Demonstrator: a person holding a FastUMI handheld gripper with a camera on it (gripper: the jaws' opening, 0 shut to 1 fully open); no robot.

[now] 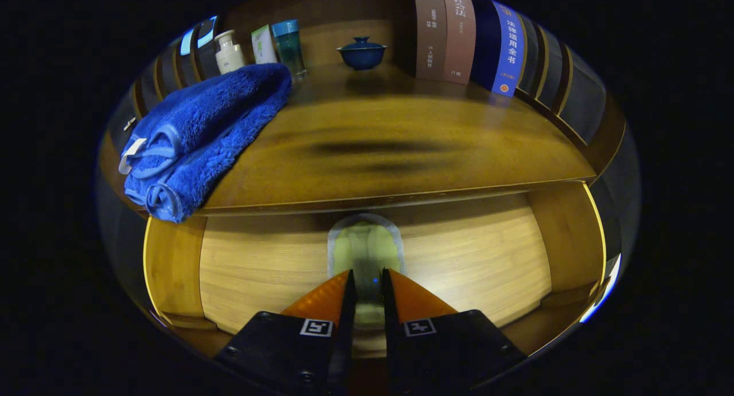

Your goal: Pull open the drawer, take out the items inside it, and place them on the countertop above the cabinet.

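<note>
A folded blue towel (200, 132) lies on the left end of the surface (401, 149), overhanging its front edge. Behind the towel stand a white bottle (229, 51), a pale carton (264, 44) and a teal cup (289, 46). At mid-rear sits a blue lidded bowl (362, 53). To the right, books (470, 35) stand upright in a row. Below the surface, the drawer (470, 258) is open. The claw (368, 281) points into it, fingers set narrow. A pale green item (367, 244) with a grey rim lies on the drawer floor, its near end between the fingertips (332, 293). Whether both fingers press on it cannot be told.
</note>
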